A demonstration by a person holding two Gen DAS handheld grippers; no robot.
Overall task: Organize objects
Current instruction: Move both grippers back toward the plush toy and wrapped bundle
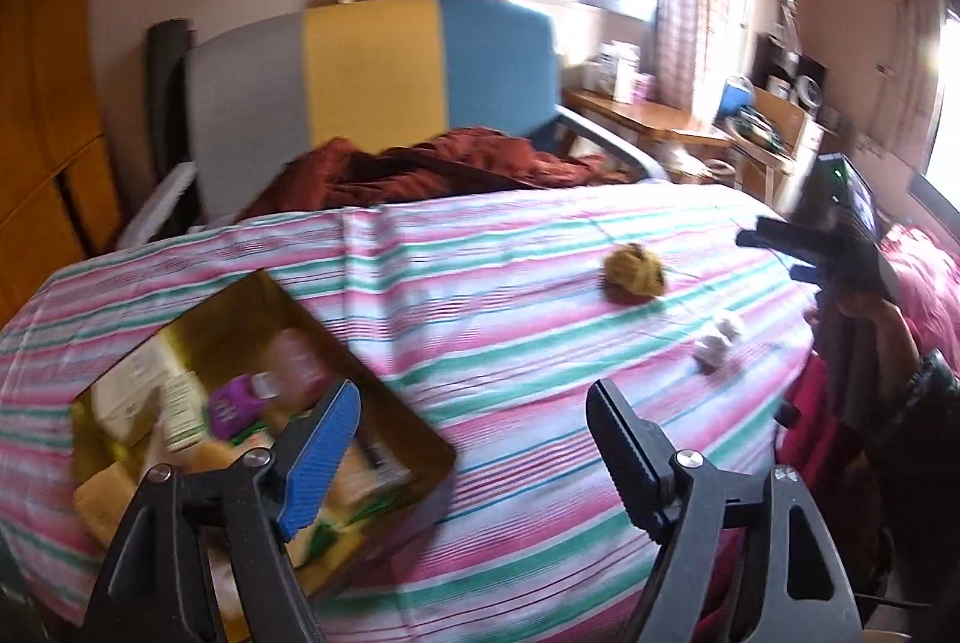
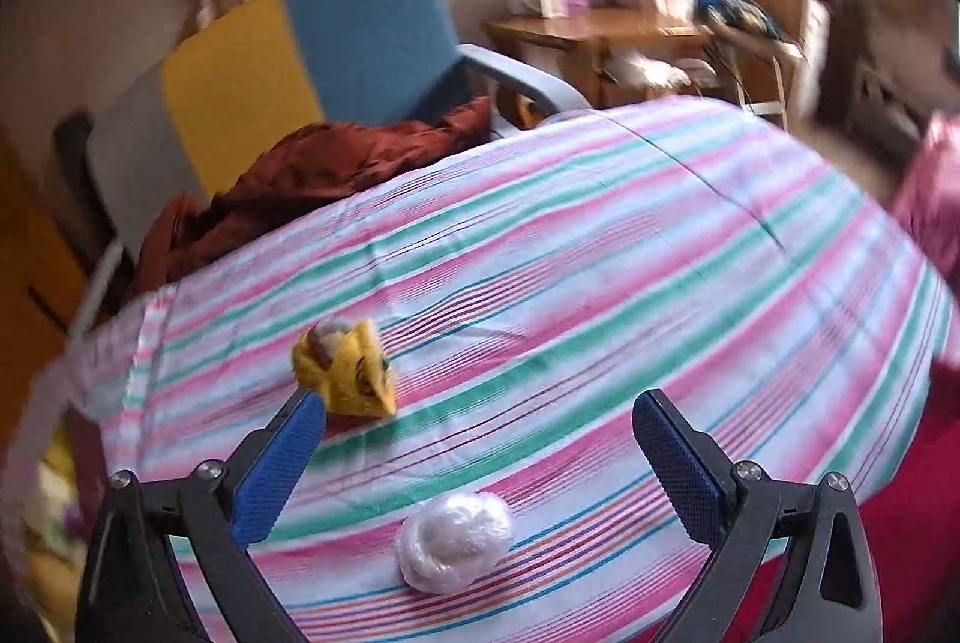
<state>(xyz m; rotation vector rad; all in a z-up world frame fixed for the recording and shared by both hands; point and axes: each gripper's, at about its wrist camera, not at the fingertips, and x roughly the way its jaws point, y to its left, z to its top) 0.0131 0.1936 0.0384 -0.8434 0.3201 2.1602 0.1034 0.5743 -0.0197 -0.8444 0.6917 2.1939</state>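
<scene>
A gold box (image 1: 384,403) full of small packets and a purple item sits on the striped bedsheet (image 1: 510,343) at the left. A yellow crumpled toy (image 1: 635,272) and a white plastic ball (image 1: 717,343) lie on the sheet to the right. My left gripper (image 1: 474,415) is open and empty, just right of the box. My right gripper (image 2: 480,421) is open and empty above the sheet; the white ball (image 2: 454,540) lies between its fingers and the yellow toy (image 2: 347,365) is by its left fingertip. The right gripper also shows in the left wrist view (image 1: 780,253).
A chair with grey, yellow and blue back (image 1: 372,84) holds a rust-red cloth (image 1: 432,169) behind the bed. A wooden desk (image 1: 648,120) with clutter stands at the back right. Red fabric (image 1: 936,295) lies at the bed's right edge.
</scene>
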